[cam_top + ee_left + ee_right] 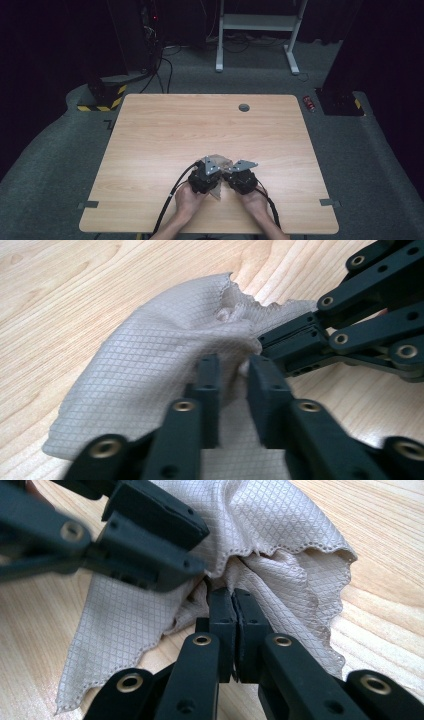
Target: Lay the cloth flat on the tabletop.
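Cloth: a beige cloth [150,365] with a fine diamond weave and a scalloped edge lay bunched on the near middle of the wooden surface [165,130], just ahead of the person's hands, gathered up between the two hand-held grippers.
Left hand-held gripper: the left hand-held gripper [234,371] had its jaws drawn nearly together, a narrow gap left between them, with a fold of the cloth caught in that gap.
Right hand-held gripper: the right hand-held gripper [233,602] had its jaws pressed tight together, pinching a gathered pleat of the cloth at their tips.
Left gripper view: it showed the cloth draped to the left of the jaws over the wood, and the right hand-held gripper coming in from the right edge, biting the cloth just beyond.
Right gripper view: it showed the cloth fanning out on both sides of the pinch, its scalloped hem lifted at the right, and the left hand-held gripper crossing in from the upper left.
High view: the cloth [218,161] was mostly covered by the two tools.
Hands: the left hand [187,197] and right hand [255,199] sat close together at the near edge, tools angled inward so their tips met.
Surroundings: grey carpet [50,165] lay around the surface.
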The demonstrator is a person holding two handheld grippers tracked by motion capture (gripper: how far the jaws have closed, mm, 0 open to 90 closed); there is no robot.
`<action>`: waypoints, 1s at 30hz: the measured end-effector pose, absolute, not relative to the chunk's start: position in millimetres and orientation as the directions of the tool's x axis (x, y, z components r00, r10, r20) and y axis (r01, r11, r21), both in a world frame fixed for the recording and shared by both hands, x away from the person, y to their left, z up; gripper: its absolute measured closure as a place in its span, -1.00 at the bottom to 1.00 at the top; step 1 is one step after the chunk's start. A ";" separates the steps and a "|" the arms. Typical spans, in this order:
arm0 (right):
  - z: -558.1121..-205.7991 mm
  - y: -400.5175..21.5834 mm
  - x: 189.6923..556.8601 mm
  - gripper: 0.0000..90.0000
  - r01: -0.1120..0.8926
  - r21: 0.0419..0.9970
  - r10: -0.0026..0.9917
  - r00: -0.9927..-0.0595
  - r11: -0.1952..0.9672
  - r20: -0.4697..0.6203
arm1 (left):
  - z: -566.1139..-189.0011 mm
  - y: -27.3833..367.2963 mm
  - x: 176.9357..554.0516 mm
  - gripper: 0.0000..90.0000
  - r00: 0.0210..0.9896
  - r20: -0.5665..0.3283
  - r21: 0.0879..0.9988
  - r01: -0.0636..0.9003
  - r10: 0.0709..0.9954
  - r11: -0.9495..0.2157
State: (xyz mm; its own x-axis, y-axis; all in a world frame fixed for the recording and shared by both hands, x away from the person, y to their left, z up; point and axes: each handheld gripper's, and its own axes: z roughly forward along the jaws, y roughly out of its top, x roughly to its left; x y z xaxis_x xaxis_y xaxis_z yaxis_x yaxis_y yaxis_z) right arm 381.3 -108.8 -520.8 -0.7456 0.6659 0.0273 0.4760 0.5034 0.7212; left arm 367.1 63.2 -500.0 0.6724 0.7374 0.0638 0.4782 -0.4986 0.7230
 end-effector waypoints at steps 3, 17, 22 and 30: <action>-520.8 -108.9 381.6 0.94 0.477 0.723 0.666 -0.746 0.500 0.032 | -495.3 68.7 368.4 0.99 0.673 0.067 0.728 0.472 0.736 -0.498; -519.0 -109.5 380.4 0.94 0.485 0.709 0.652 -0.757 0.512 0.047 | -491.9 62.5 367.4 0.45 0.713 0.027 0.724 0.470 0.701 -0.506; -518.6 -109.7 379.8 0.94 0.480 0.707 0.649 -0.760 0.520 0.038 | -498.4 54.0 371.2 0.58 0.703 0.070 0.695 0.474 0.707 -0.540; -518.8 -109.9 379.6 0.94 0.482 0.708 0.650 -0.758 0.516 0.042 | -498.1 58.4 374.9 1.00 0.704 0.063 0.695 0.477 0.707 -0.538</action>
